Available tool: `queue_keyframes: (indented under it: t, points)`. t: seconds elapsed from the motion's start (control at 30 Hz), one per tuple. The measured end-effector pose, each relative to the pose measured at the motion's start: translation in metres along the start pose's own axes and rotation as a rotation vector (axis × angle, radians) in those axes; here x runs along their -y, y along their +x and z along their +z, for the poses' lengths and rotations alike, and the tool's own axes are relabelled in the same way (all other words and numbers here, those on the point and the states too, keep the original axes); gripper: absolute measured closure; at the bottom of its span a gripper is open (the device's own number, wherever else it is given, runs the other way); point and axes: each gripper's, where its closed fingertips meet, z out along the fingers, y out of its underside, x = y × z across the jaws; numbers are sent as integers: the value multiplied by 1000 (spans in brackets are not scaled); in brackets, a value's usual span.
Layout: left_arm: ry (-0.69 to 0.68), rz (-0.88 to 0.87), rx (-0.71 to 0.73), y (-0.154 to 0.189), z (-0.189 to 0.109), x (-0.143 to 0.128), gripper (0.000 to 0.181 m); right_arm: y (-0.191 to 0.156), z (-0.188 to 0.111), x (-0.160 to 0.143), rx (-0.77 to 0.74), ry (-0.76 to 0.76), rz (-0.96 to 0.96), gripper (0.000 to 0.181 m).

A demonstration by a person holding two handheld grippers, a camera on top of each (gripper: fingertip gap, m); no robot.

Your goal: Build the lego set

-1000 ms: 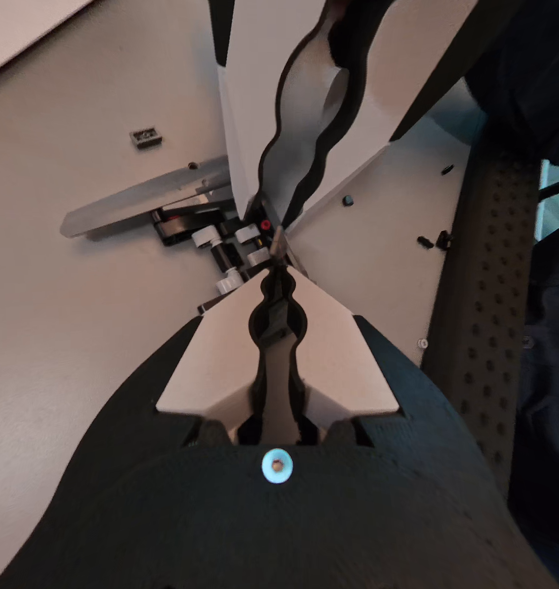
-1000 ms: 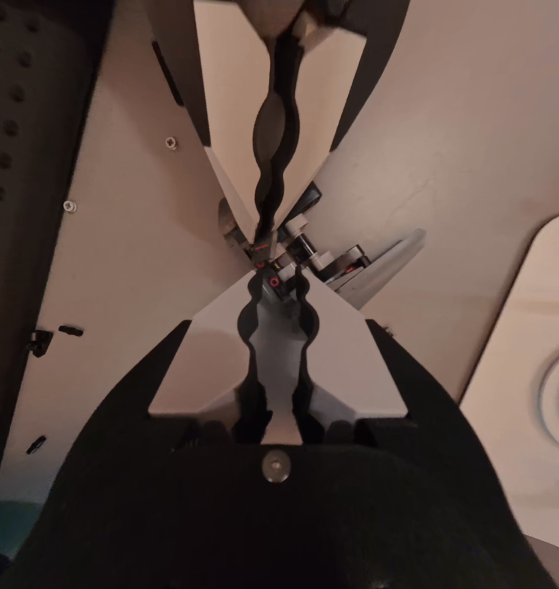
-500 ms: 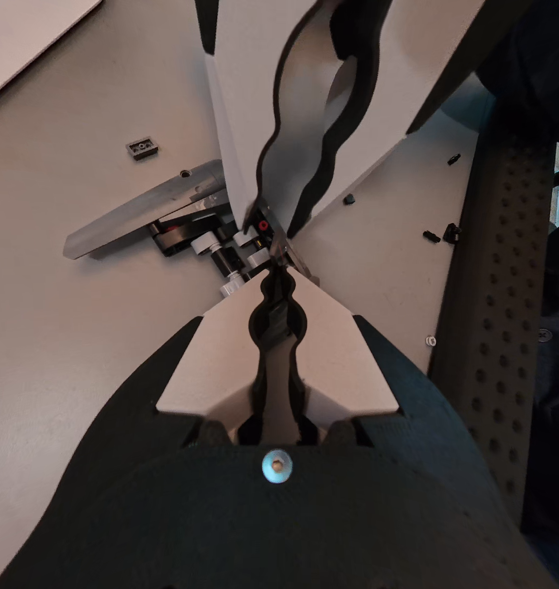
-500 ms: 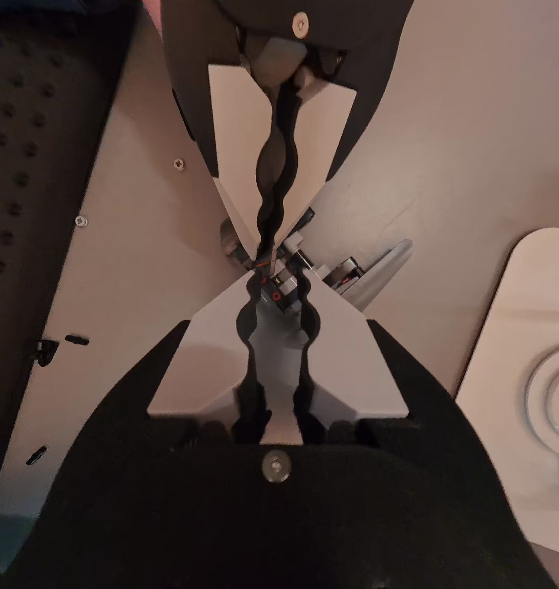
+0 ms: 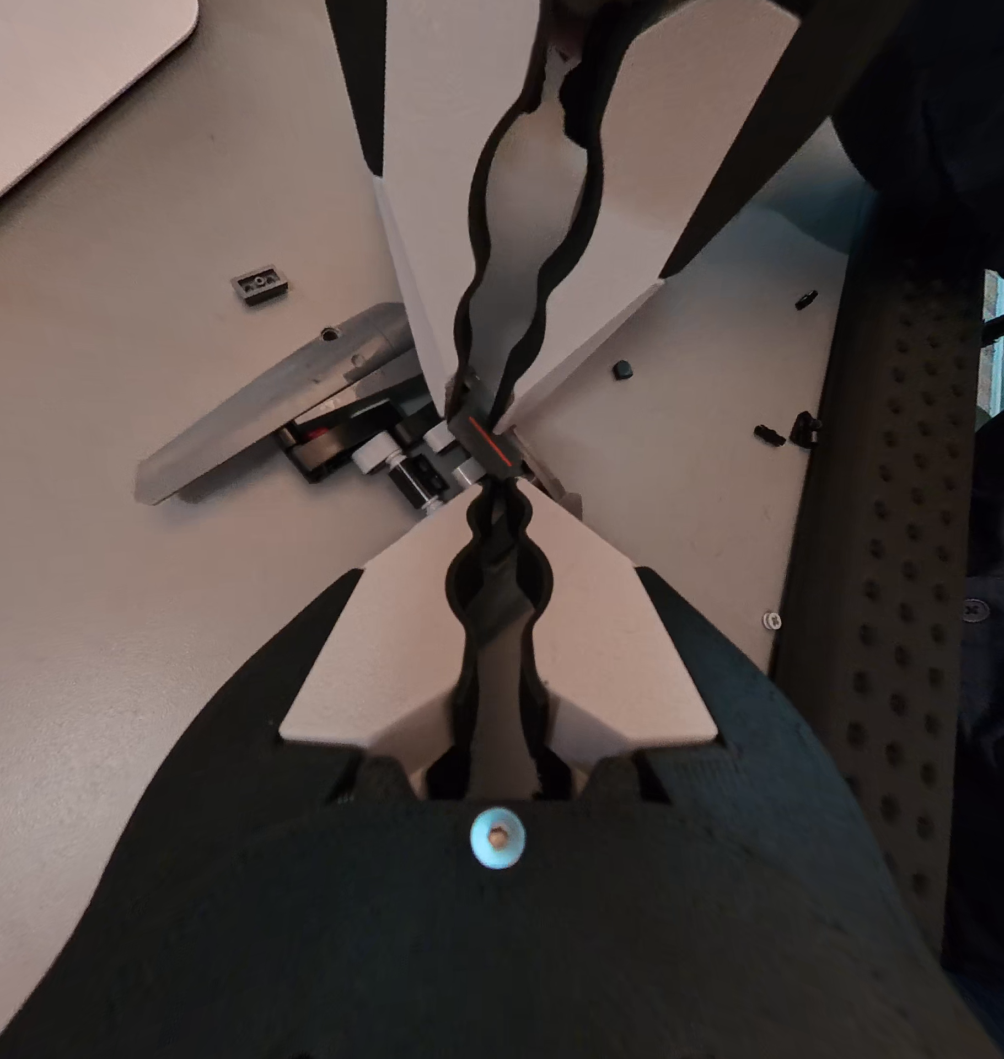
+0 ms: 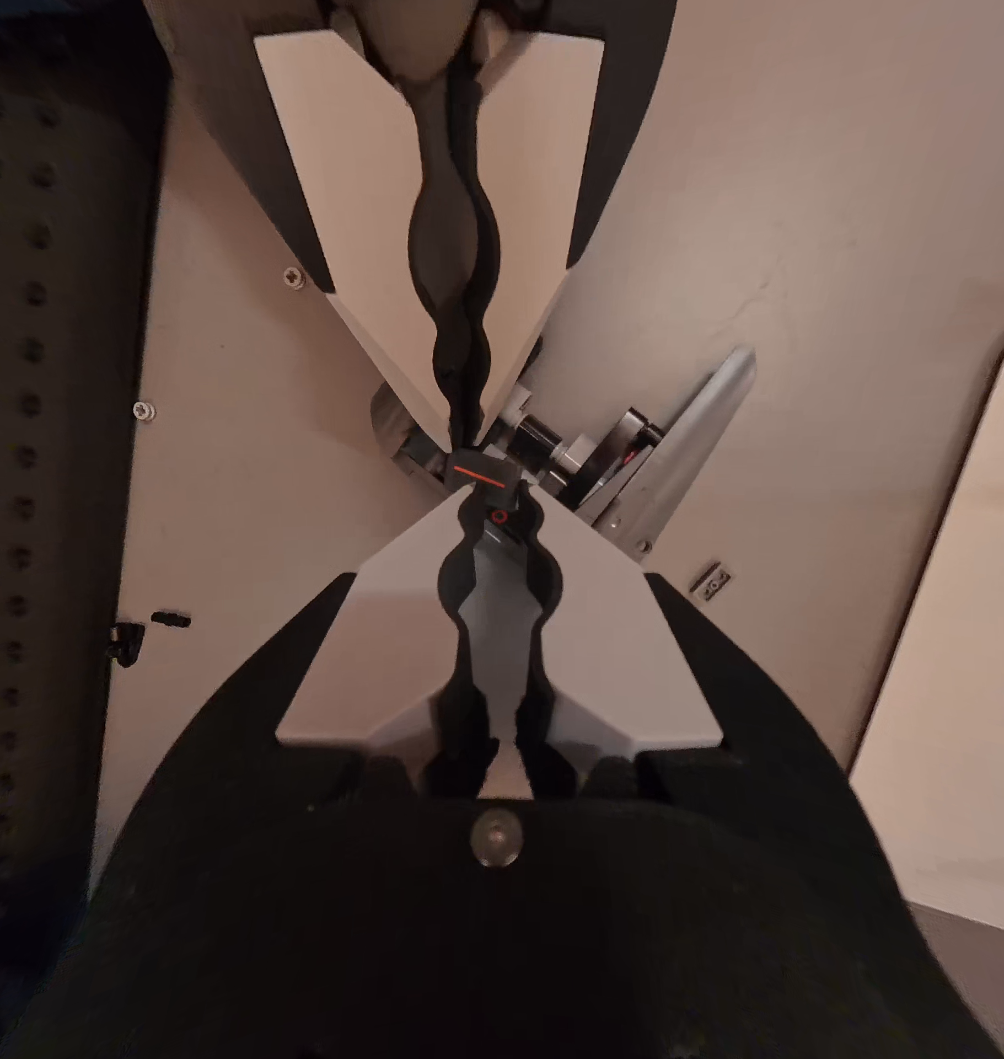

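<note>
Left tongs (image 5: pixel 496 493) and right tongs (image 6: pixel 496 495) tip to tip, both closed on the lego model (image 5: pixel 482 444) over the surface (image 5: pixel 115 601); small grey plate (image 5: pixel 260 283) far left.

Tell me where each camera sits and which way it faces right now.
Left wrist view: on the left gripper, looking down its fingers at the lego assembly on the table; the right gripper faces it from above.
Right wrist view: on the right gripper, looking the opposite way at the same assembly; the left gripper faces it.
Shared: both grippers, the grey wing, the small dark plate.
</note>
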Motion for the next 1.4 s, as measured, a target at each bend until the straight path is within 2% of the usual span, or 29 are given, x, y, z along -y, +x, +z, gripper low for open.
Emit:
queue_keyframes:
  t: [0.13,0.2,0.57,0.8,1.13,1.4]
  points:
    - [5,-1,12,-1,-1,1,181,0,2,-7,-5,-41,22,171]
    - [-6,7,24,-3,0,-1,180,5,4,-13,-44,-92,18,178]
    - [4,24,19,1,1,2,178,4,1,-13,-58,-104,-6,180]
    - [78,83,9,10,-5,18,175,-3,-10,-18,-36,-129,-46,180]
    - [85,127,6,16,0,23,172,-2,-1,-24,-57,-194,-77,181]
    - [77,130,2,18,2,22,171,1,-4,-25,-87,-211,-73,181]
